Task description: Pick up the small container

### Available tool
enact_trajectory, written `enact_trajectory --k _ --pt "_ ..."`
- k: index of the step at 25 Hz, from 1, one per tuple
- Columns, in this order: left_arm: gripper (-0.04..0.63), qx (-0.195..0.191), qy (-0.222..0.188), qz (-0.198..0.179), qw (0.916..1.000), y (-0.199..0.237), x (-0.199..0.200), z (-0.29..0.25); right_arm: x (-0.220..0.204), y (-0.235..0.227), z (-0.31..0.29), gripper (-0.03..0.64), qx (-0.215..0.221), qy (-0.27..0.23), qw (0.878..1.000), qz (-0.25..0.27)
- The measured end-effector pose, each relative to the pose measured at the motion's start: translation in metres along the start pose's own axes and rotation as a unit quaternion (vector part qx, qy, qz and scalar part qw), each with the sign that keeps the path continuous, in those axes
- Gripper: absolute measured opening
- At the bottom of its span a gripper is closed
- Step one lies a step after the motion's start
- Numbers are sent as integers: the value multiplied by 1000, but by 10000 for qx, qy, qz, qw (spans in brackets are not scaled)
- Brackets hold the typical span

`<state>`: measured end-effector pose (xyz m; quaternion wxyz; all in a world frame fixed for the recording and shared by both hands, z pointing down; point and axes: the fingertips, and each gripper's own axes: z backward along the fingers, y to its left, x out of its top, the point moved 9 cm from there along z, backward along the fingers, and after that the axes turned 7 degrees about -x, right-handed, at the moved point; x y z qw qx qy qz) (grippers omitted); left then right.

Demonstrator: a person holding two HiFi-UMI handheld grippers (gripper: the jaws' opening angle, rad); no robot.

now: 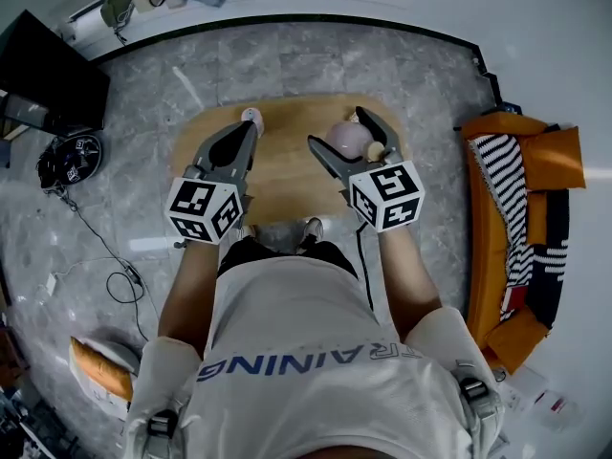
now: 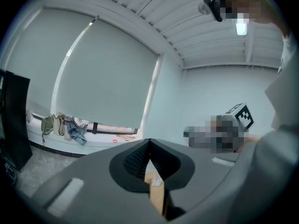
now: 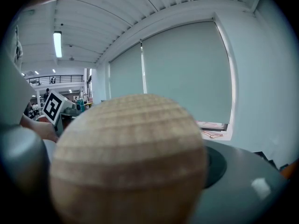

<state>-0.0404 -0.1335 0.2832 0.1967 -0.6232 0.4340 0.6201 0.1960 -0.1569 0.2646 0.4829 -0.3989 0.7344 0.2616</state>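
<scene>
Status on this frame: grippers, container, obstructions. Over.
Left gripper shut, empty, over the wooden table. Right gripper clamped on the small container, round and ribbed. Nothing seen in the way.

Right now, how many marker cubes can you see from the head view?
2: one cube on the left gripper, another cube on the right gripper. None looks hidden.
</scene>
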Motion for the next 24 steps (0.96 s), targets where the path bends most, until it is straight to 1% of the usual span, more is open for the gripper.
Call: enact_trajectory --k 4,13,24 --pt "2 7 19 -10 10000 -3 0 -1 -4 -2 1 434 32 -21 9999 -97" --pt "2 86 -32 -86 9999 -3 3 6 -6 -1 1 434 12 -27 10000 -57" --pt "2 114 10 -164 9998 -4 3 8 -3 -3 2 434 -41 -73 10000 -43"
